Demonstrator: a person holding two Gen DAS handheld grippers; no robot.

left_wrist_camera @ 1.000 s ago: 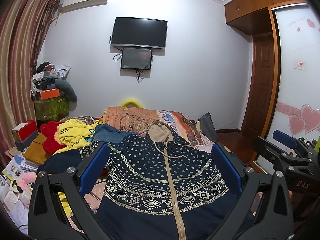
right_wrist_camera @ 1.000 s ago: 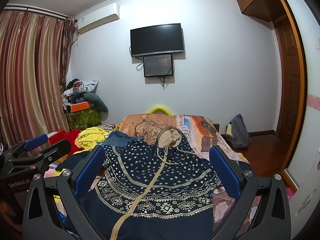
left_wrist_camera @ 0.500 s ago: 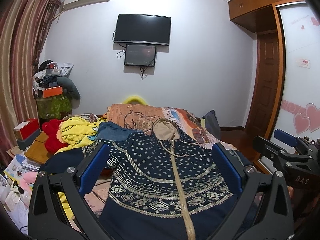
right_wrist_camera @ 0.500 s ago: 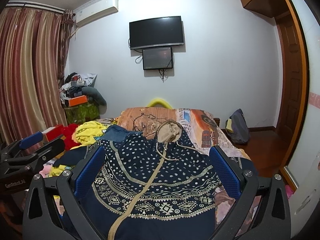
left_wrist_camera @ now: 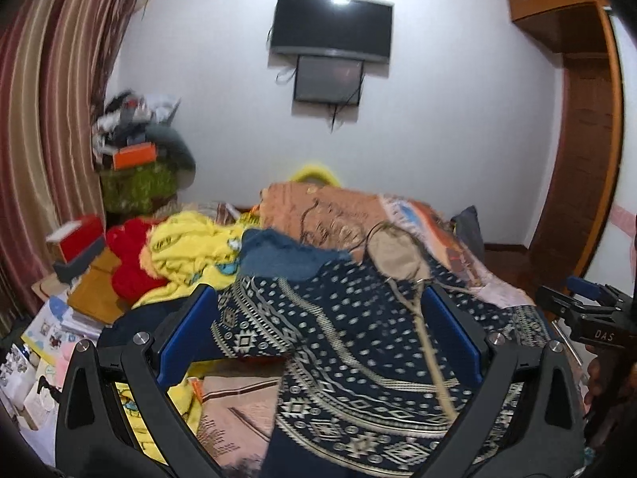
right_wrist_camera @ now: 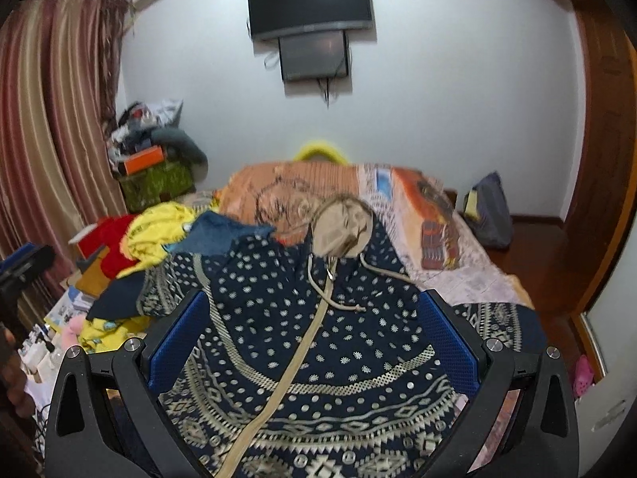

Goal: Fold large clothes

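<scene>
A big bed (right_wrist_camera: 469, 275) with a picture blanket, filling the middle of the room, good as a flat place for folding. On top, spread out front side up: a big dark blue hoodie (right_wrist_camera: 318, 338) with white dots and zigzag bands. Zipper (right_wrist_camera: 294, 362) closed and running down the middle, tan hood (right_wrist_camera: 344, 225) lying at the far end, near the pillow side. One sleeve (left_wrist_camera: 254, 318) bunched up and flopped across the left side, not flat, so likely needing a tug before any fold. The other sleeve hanging toward the bed's right edge.

Beside the hoodie on the left, a heap of other clothes (left_wrist_camera: 187, 251), yellow, red and blue, probably waiting for a turn.

Left gripper (left_wrist_camera: 322, 354) hovering over the left half of the hoodie, blue fingers (left_wrist_camera: 187, 338) wide apart, nothing between them but air. Picture a bit blurry there. Right gripper (right_wrist_camera: 314, 348) over the middle of the hoodie, fingers spread wide too, holding nothing. Both seeming ready to come down and pinch cloth.

Folding not started yet, by the look of it. Best guess for next: grab the bunched sleeve and lay it over the chest.
</scene>
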